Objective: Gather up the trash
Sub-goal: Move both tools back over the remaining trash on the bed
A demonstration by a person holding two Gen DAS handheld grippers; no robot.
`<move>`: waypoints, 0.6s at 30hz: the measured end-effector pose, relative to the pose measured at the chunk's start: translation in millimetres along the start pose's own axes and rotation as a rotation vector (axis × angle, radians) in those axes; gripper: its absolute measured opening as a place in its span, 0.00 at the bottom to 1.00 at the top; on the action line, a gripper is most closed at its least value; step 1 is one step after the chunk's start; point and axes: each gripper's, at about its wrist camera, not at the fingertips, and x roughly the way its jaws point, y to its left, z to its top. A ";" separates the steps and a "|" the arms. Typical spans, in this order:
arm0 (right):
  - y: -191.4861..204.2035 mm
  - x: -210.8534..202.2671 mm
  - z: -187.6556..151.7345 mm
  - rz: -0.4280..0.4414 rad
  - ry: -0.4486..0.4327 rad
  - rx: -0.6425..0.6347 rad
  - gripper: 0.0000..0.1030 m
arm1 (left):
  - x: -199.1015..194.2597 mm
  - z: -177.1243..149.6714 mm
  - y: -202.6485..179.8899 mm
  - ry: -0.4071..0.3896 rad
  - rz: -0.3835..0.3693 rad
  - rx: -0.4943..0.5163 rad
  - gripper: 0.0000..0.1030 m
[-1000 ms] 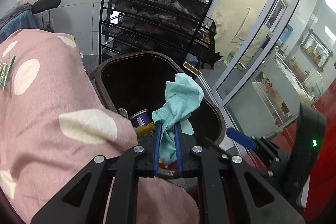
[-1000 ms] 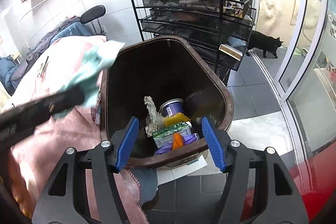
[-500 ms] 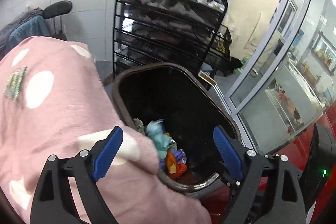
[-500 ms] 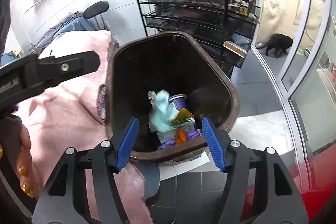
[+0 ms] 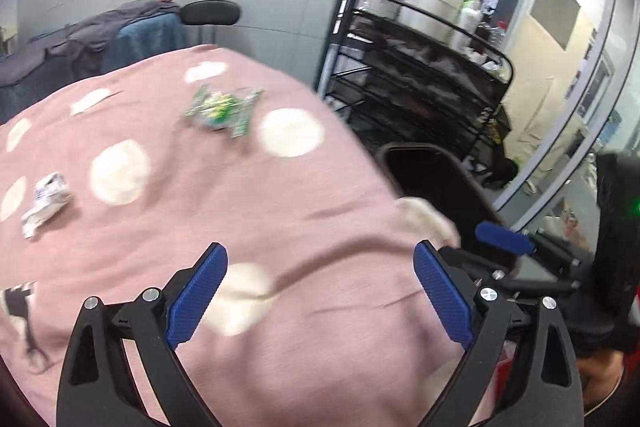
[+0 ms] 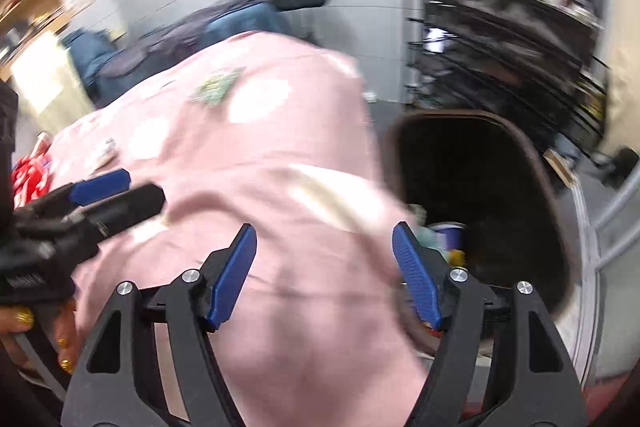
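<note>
We are holding the left gripper [image 5: 318,297] and right gripper [image 6: 325,273] with jaws spread wide and empty above the pink polka-dot cloth [image 5: 224,195]. The crumpled green wrapper [image 5: 222,109] is lying on it, long axis running left-right. The dark brown bin [image 6: 480,187] is blurred, its contents half hidden.

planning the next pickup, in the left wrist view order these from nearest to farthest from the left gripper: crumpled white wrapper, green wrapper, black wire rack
1. Crumpled white wrapper with blue print: on the pink polka-dot blanket, far left of the left gripper, whose jaws are open.
2. Crinkled green wrapper: farther up the blanket, left of centre.
3. Black wire rack: beyond the blanket's edge, upper right.
</note>
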 end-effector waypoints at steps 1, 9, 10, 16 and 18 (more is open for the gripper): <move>9.2 2.1 3.4 0.022 0.009 -0.014 0.70 | -3.3 -2.5 8.6 0.002 0.021 -0.001 0.90; 80.5 26.8 21.3 0.121 0.077 -0.140 0.71 | -35.0 -19.2 93.1 -0.011 0.177 -0.069 0.91; 85.9 30.0 23.3 0.131 0.083 -0.144 0.71 | -37.7 -20.3 102.9 -0.011 0.200 -0.071 0.91; 113.9 57.0 43.5 0.172 0.121 -0.137 0.71 | -43.2 -23.2 137.1 -0.001 0.224 -0.094 0.94; 119.5 66.7 48.1 0.166 0.139 -0.132 0.71 | -41.8 -20.3 146.6 0.005 0.232 -0.103 0.94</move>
